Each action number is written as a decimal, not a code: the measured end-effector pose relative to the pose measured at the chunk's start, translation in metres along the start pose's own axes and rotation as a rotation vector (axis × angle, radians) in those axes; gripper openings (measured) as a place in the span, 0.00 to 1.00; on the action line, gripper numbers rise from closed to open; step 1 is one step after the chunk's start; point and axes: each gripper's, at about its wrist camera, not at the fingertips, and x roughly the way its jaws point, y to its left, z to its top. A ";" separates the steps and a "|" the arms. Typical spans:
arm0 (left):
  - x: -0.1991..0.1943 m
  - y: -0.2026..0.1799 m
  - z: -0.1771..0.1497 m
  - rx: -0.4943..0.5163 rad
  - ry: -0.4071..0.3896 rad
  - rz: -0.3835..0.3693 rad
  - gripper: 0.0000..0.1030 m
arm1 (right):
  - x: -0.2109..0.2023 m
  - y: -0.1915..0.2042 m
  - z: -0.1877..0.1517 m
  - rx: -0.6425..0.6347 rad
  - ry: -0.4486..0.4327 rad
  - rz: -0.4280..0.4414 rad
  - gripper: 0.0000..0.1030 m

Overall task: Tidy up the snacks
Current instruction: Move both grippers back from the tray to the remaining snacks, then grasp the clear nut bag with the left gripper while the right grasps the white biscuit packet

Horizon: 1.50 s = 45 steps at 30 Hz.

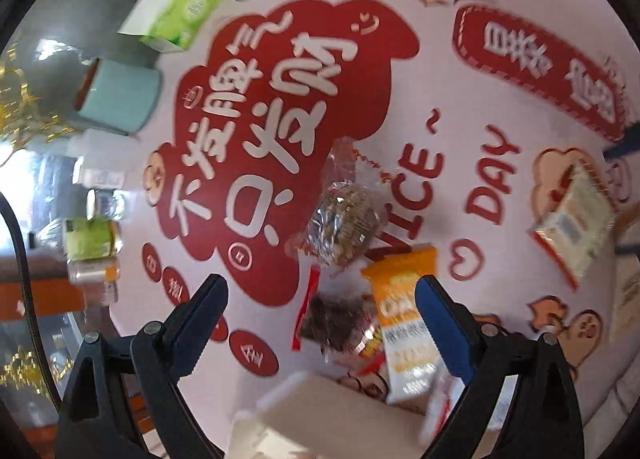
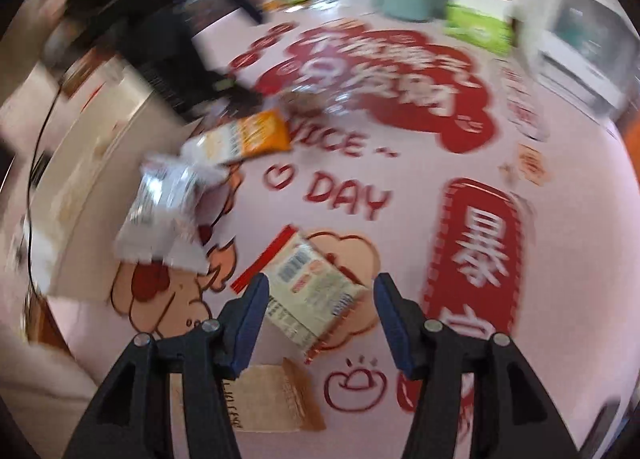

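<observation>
Snack packet [image 2: 316, 291] lies between the right gripper's [image 2: 320, 299] parted jaws, unpinched, lined up for grasping; left gripper [image 1: 320, 323] gapes over scattered snacks.

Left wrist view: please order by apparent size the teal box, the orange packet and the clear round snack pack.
1. teal box
2. orange packet; the nearer camera may enlarge it
3. clear round snack pack, close to the packet, so unsure

Both wrist views angled steeply down, close above the printed tablecloth [image 1: 472, 59], sharing its scattered snack packets.
</observation>
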 end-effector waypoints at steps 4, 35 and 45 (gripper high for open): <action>0.022 0.003 0.011 0.030 0.010 -0.036 0.91 | 0.017 0.007 0.005 -0.151 0.009 0.040 0.53; 0.060 0.016 0.027 -0.054 -0.022 -0.252 0.48 | 0.056 0.023 0.003 -0.335 0.089 0.027 0.45; 0.022 0.002 0.010 -0.158 -0.010 -0.264 0.31 | 0.028 0.003 -0.003 -0.070 -0.023 -0.045 0.45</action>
